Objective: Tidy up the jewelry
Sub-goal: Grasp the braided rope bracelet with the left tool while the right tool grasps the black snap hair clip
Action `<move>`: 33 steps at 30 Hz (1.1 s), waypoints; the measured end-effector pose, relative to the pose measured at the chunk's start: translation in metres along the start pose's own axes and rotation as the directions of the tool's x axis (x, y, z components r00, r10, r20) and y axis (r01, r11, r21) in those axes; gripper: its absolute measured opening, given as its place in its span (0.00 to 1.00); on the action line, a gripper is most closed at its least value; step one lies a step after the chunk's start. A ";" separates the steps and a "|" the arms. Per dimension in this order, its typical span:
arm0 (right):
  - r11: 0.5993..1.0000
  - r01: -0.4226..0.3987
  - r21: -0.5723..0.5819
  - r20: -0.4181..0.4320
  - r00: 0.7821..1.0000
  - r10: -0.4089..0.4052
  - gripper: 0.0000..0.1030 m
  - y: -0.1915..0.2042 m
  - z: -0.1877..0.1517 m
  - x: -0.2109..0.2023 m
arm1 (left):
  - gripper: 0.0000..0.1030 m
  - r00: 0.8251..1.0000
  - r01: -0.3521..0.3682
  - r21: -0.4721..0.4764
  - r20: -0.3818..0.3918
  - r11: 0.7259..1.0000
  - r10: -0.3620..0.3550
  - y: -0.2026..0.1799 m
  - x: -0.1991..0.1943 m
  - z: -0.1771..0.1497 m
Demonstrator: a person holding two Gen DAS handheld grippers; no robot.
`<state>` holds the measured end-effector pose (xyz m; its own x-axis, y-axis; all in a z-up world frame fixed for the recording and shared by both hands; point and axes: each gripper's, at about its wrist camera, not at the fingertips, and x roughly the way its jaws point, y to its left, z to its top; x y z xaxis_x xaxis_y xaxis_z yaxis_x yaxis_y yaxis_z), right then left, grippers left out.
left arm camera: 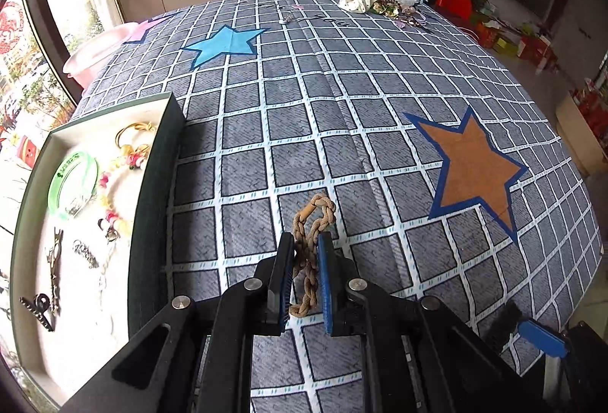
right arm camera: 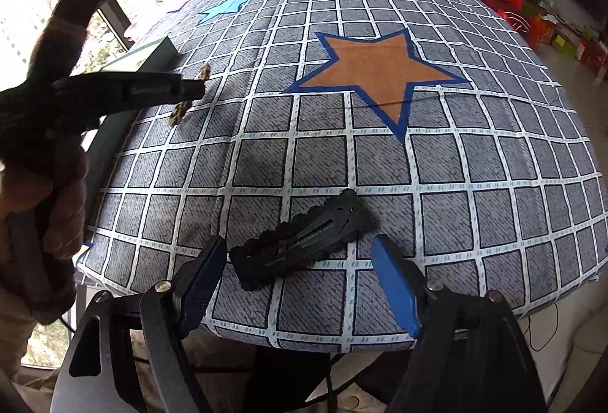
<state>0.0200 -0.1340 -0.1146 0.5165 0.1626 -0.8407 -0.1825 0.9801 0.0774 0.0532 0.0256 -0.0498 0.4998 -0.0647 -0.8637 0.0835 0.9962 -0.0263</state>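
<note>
Table (left arm camera: pixel 342 101) under a grey checked cloth with white grid lines; an orange star (left arm camera: pixel 475 166) and a light blue star (left arm camera: pixel 224 44) are printed on it.

Open dark green tray (left arm camera: pixel 159 192) with a pale lining sits at the cloth's left edge. Inside it: a green bangle (left arm camera: pixel 72 181), a gold ring-shaped piece (left arm camera: pixel 133 132), a beaded string in pink and yellow (left arm camera: pixel 114 185), several small metal clips and chains toward the near end.

Far edge of the table: a loose heap of hair ornaments and ribbons (left arm camera: pixel 380 0), a cream fabric one the most visible. Well apart from everything near me.

My left gripper (left arm camera: pixel 306 280), pointing steeply down just to the right of the tray's wall. Its jaws are nearly together and clamped on a tan braided rope bracelet (left arm camera: pixel 309 246). The bracelet's knotted upper loop stands past my fingertips; the lower end curls out below the pads. Whether it touches the cloth I cannot tell.

My right gripper (right arm camera: pixel 300 280), near the table's front edge, jaws spread wide and holding nothing. A black scalloped hair clip (right arm camera: pixel 304 240) lies flat on the cloth between the two fingers, touching neither pad as far as I can see.
</note>
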 end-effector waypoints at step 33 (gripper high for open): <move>0.998 0.018 -0.067 -0.005 1.000 -0.019 0.31 0.008 0.008 -0.003 | 0.20 0.996 0.067 0.017 0.051 0.998 -0.067 0.009 -0.026 -0.031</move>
<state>0.0236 -0.1253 -0.1068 0.5159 0.1439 -0.8445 -0.2286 0.9732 0.0262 0.0141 0.0377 -0.0433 0.5362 -0.1346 -0.8333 0.1312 0.9885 -0.0753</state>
